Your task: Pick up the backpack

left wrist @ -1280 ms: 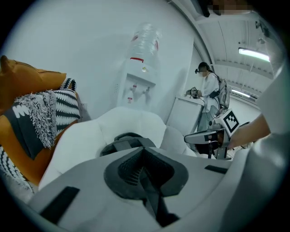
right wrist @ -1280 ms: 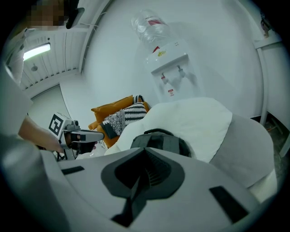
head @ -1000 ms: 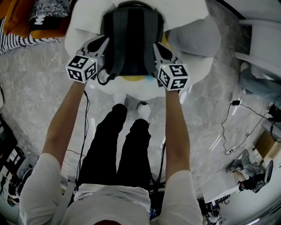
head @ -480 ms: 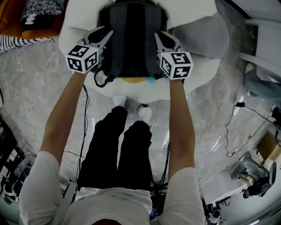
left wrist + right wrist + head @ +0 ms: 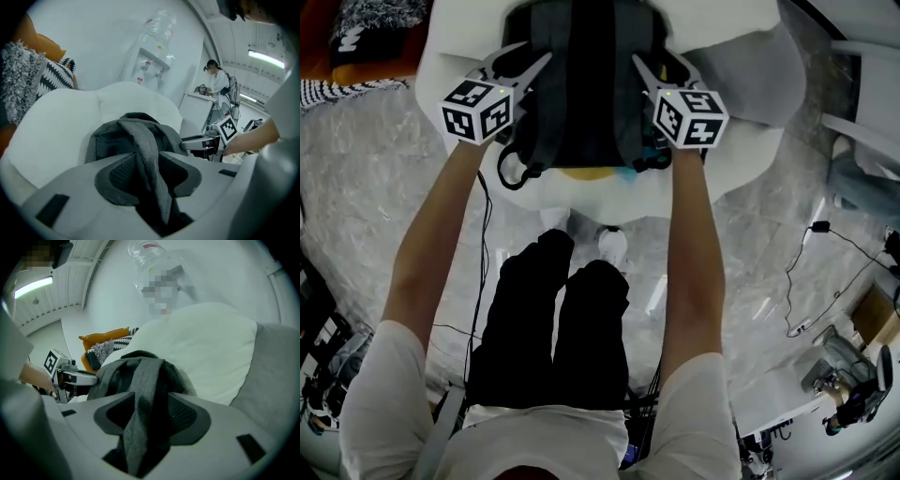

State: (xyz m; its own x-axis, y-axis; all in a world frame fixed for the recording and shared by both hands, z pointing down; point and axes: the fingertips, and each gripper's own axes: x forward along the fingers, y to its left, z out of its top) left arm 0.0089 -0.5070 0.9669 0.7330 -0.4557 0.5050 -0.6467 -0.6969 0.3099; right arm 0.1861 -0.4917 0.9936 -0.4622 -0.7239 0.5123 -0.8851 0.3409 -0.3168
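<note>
1. A grey veined marble floor, glossy, with thin black cables trailing across it at the right.
2. A white padded armchair has a grey cushion at its side.
3. An orange seat carries black-and-white patterned cushions.
4. A water dispenser stands against a white wall — a strip light glows on the ceiling.

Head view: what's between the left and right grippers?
The backpack, on the white cushion, fills that gap in the head view. Left gripper and right gripper jaws are opening, each with a shoulder strap between them.
</note>
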